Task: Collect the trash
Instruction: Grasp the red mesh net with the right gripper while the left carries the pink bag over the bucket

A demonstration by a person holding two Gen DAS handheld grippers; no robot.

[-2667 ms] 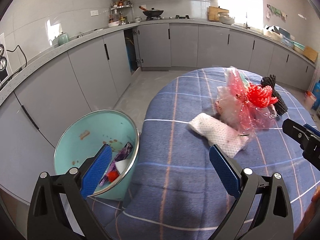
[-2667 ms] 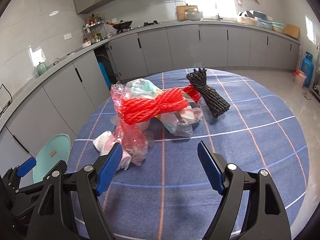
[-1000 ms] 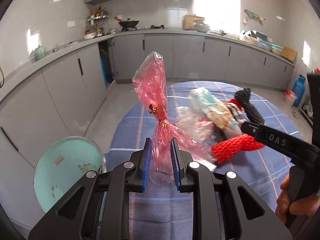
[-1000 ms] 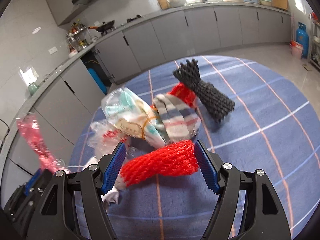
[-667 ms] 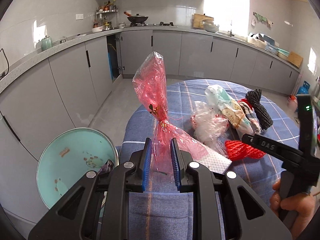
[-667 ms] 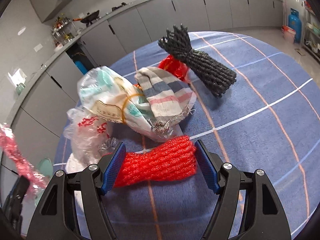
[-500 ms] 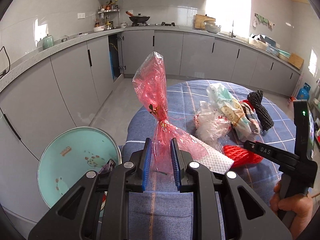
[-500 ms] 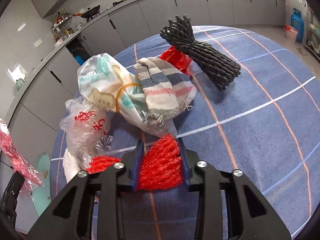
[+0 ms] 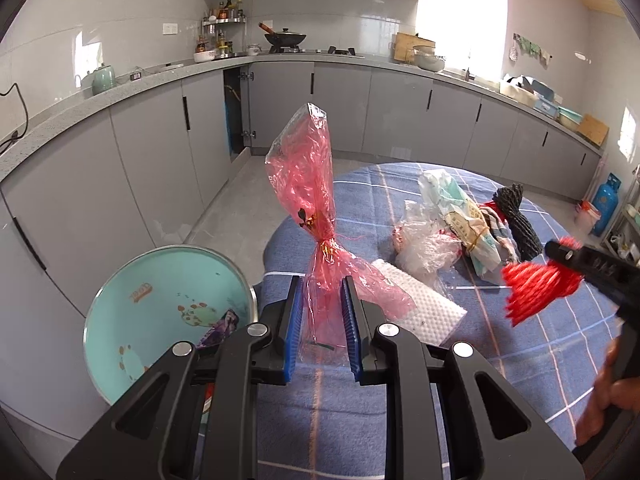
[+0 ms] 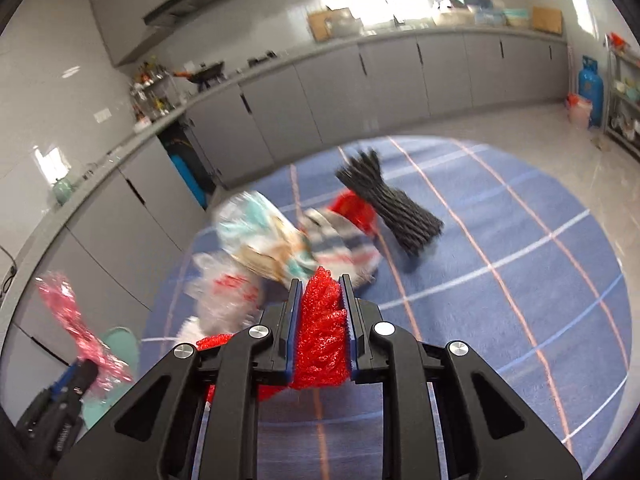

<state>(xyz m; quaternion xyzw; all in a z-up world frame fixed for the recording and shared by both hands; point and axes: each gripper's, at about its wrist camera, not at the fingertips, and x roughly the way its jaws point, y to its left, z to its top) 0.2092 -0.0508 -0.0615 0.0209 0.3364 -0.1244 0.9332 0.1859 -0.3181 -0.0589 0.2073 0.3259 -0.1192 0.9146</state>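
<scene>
Currently, a red cellophane bag [image 9: 310, 200] is pinched near its lower end by the left gripper [image 9: 320, 322], and its twisted, tied neck and puffed upper part are held upright above the blue pads. The pinched bag is positioned over the edge of the blue checked tablecloth [image 9: 500, 384], just beside a teal trash bin [image 9: 120, 312] that stands on the floor to the left; wrappers are visible inside the bin. A red foam net [image 10: 320, 332] is clamped between the closed pads of the right gripper [image 10: 319, 330] and is held clear of the table surface. On the cloth, a white foam sheet [image 9: 424, 312], a crumpled clear plastic bag [image 9: 424, 244], a printed bag bundle [image 9: 460, 216] and a black foam net [image 9: 516, 220] are grouped together. In the right wrist view these items are blurred.
</scene>
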